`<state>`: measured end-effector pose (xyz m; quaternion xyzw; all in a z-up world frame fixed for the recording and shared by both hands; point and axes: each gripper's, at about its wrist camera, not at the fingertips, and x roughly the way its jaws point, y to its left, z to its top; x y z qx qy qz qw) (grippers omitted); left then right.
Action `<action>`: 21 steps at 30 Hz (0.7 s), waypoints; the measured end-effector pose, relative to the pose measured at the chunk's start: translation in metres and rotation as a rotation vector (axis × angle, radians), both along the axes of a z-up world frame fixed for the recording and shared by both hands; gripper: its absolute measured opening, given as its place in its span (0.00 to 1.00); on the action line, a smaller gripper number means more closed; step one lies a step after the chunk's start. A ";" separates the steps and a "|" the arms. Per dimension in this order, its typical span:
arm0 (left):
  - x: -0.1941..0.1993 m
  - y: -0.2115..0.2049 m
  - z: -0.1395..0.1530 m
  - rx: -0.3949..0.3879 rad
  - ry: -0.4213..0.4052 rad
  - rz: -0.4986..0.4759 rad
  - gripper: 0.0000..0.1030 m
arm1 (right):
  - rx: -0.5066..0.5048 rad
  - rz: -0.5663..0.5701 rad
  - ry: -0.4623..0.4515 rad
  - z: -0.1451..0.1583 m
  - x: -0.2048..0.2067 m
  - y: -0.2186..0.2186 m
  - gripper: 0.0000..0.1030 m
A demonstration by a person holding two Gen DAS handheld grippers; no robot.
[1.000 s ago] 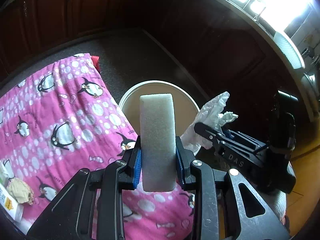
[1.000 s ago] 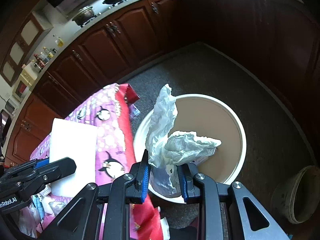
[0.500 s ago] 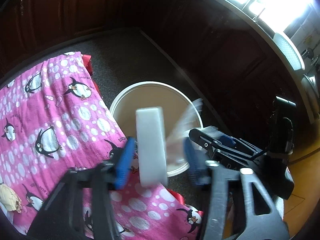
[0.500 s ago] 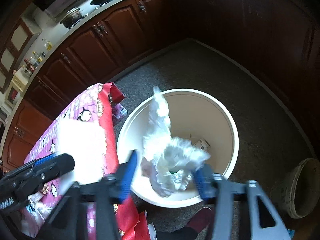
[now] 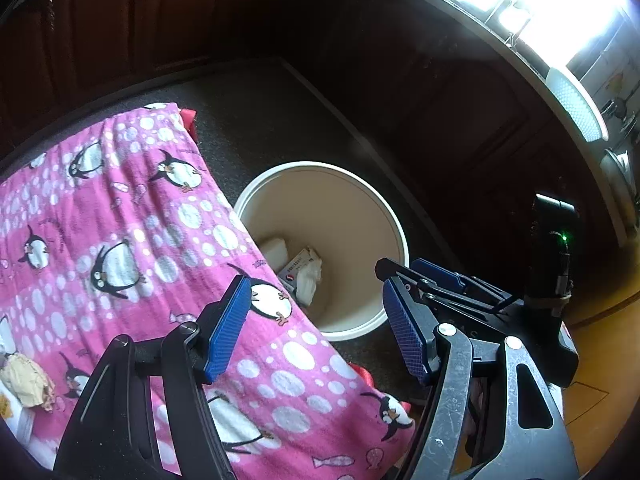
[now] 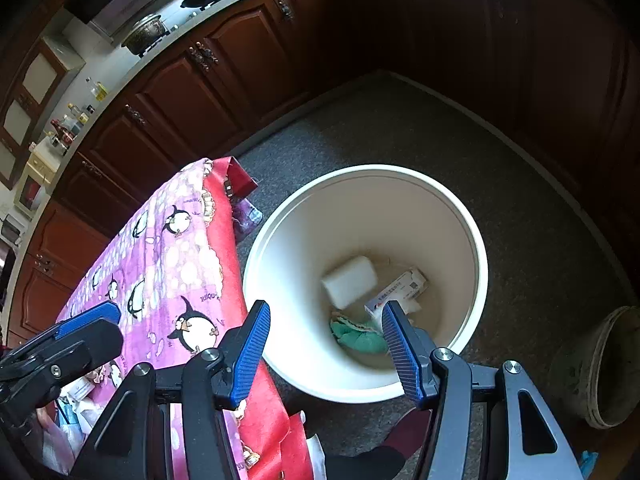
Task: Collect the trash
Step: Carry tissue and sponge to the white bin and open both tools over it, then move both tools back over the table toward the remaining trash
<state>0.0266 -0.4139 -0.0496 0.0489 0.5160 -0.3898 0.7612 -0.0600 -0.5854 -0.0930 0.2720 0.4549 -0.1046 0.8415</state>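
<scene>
Both grippers hang over the white bucket (image 6: 478, 240) on the dark floor, and both are wide open with nothing in them. The left gripper (image 5: 316, 328) has its blue pads far apart, and so does the right gripper (image 6: 326, 348).

The trash is down at the bottom of the bucket. There is a white foam block (image 6: 350, 282), a small printed box (image 6: 396, 290), a green crumpled thing (image 6: 358, 336), and something white and crumpled (image 5: 310, 278) next to the box. So this drop looks done.

The bucket stands just beside a table with a pink penguin cloth (image 5: 120, 240) on it. More trash waits at the near end of the cloth. A brown crumpled paper ball (image 5: 26, 378) sits there, close to a white box (image 5: 10, 412) at the edge of the view.

The next job, I think, is to go back to the table. A gripper needs to turn away from the bucket, come down over the paper ball, and close softly, because the ball is light and can slip away
</scene>
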 end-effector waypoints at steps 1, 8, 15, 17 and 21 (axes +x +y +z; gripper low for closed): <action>-0.001 0.002 0.002 0.001 -0.005 0.001 0.65 | -0.001 0.003 -0.001 0.001 0.000 0.001 0.54; -0.010 0.014 0.015 0.003 -0.034 0.001 0.65 | -0.007 0.026 -0.015 0.012 0.000 0.012 0.54; -0.013 0.038 0.028 -0.013 -0.045 0.019 0.65 | -0.020 0.067 -0.040 0.028 0.003 0.032 0.54; -0.013 0.047 0.031 -0.015 -0.050 0.030 0.65 | -0.022 0.081 -0.048 0.033 0.004 0.039 0.54; -0.013 0.065 0.036 -0.023 -0.051 0.048 0.65 | -0.020 0.106 -0.063 0.042 0.006 0.054 0.57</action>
